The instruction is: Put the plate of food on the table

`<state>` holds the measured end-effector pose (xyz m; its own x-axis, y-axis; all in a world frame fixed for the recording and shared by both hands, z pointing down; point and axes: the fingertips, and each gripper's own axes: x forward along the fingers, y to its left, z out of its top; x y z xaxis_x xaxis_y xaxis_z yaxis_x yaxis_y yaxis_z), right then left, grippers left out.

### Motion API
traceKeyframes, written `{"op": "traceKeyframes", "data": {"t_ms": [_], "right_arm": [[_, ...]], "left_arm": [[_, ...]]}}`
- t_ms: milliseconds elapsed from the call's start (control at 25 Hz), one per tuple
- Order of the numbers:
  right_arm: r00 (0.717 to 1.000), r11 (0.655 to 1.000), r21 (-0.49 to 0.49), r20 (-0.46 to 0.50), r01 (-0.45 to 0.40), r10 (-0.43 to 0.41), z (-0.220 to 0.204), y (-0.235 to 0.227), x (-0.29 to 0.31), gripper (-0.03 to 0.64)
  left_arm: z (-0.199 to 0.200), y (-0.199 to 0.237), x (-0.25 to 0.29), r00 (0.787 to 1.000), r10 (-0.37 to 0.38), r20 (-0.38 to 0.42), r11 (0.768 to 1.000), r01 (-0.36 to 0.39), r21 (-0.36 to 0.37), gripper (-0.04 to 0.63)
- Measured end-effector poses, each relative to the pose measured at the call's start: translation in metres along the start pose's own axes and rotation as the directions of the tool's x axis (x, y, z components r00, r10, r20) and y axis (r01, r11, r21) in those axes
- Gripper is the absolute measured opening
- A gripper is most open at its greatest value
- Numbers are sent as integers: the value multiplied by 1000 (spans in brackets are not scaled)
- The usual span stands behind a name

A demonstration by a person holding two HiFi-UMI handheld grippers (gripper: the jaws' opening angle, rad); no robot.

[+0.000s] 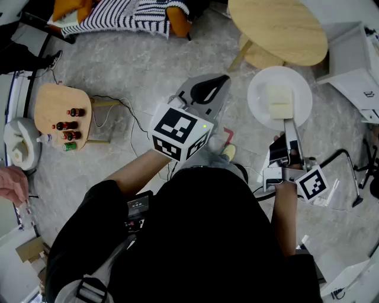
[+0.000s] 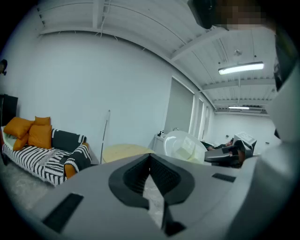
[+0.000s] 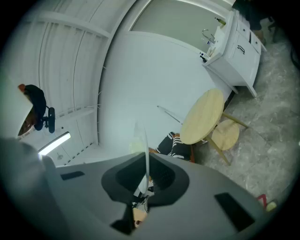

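A white plate (image 1: 279,97) carrying pale blocks of food (image 1: 279,100) hangs above the floor, short of the round wooden table (image 1: 278,29). My right gripper (image 1: 290,124) is shut on the plate's near rim. In the right gripper view the plate (image 3: 146,140) shows edge-on as a thin line pinched between the jaws of the right gripper (image 3: 146,161), and the table (image 3: 202,117) lies ahead. My left gripper (image 1: 210,89) is held at mid-height in front of my body, shut and empty. The left gripper view shows its closed jaws (image 2: 151,161), with the plate (image 2: 185,145) off to the right.
A low stool (image 1: 260,56) stands under the round table. A small wooden side table (image 1: 56,109) with bottles is at the left, with cables on the floor beside it. A striped sofa (image 1: 118,15) with orange cushions lies at the back, and a white cabinet (image 1: 355,65) at the right. Another person's hand (image 1: 12,180) shows at the left edge.
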<state>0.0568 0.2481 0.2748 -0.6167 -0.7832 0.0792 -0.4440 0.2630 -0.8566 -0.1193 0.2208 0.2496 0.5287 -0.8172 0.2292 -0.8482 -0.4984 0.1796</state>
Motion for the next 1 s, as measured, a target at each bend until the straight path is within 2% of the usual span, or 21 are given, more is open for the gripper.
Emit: {"op": "traceKeyframes", "data": {"t_ms": [560,1000], "right_arm": [[999,1000,-2,25,27,-27,-2,6,0,23],[999,1000,-23,45,17,-16,-18,27,13,23]], "left_arm": [[6,-1,-5,999,-37,20,999,37,-4,6],[6,16,-26,997,-59,49,998,60,-20,6]]}}
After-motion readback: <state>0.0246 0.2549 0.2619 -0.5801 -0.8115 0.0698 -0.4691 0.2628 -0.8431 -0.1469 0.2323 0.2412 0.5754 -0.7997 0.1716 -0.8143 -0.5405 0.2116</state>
